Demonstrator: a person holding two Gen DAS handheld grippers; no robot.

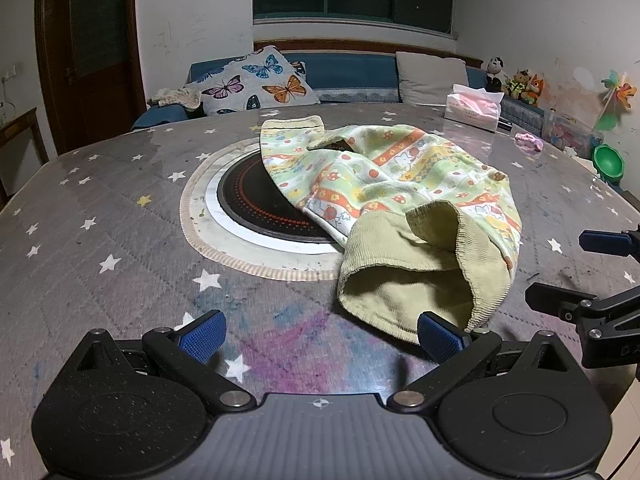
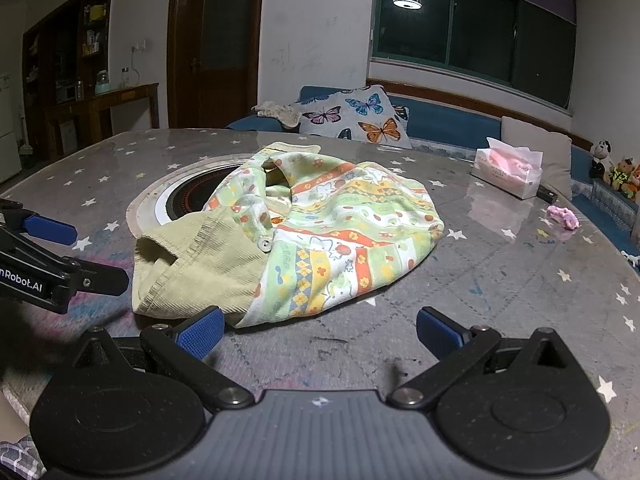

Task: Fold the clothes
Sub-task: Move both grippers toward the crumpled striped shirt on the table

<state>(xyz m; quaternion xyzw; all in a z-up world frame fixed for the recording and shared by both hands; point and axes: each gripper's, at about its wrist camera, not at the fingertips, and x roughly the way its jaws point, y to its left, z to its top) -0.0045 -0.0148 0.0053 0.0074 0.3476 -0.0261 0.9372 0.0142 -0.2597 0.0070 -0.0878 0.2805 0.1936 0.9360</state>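
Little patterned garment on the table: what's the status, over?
Left gripper open, right gripper open, both empty. Patterned garment crumpled, unfolded, partly over the round cooktop. Tissue pack apart, not in the way.

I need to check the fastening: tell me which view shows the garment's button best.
The right wrist view: the pale button faces the camera, sharp, where the patterned garment meets its corduroy lining. The left wrist view shows only a small brownish button at the cloth's far edge.

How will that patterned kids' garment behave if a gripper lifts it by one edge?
The patterned garment lies crumpled in soft folds, so it will probably drape and sag. Its corduroy part looks thicker, likely hanging heavier.
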